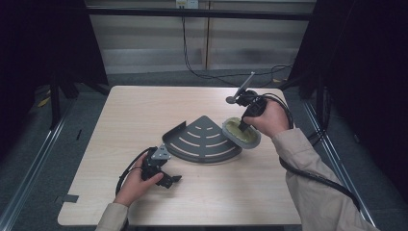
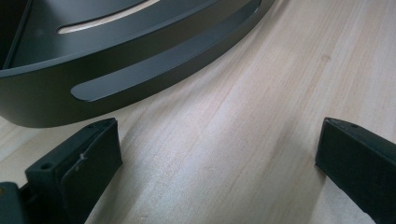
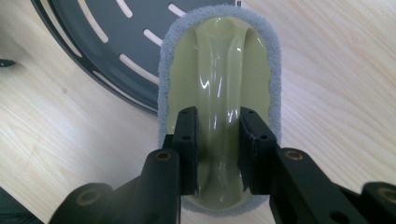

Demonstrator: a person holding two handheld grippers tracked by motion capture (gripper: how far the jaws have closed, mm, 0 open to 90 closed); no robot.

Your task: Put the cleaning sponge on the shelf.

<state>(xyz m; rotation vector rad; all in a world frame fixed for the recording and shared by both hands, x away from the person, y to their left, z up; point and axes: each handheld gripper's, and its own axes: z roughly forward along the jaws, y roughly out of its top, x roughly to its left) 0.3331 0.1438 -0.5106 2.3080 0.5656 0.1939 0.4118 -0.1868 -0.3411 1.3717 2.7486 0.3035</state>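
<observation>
Pale-green plastic, grey felt rim — the scrubbing pad (image 3: 219,70) hangs clamped by its raised handle in the right gripper (image 3: 218,140), overlapping the right edge of the dark slotted corner tray (image 1: 202,139). Best, I'd say, to lower it flat onto the tray floor before wiping (tilted, only the edge bites). The left gripper (image 2: 215,158) rests just before the tray's curved front wall, jaws apart on nothing — it could steady that wall.
</observation>
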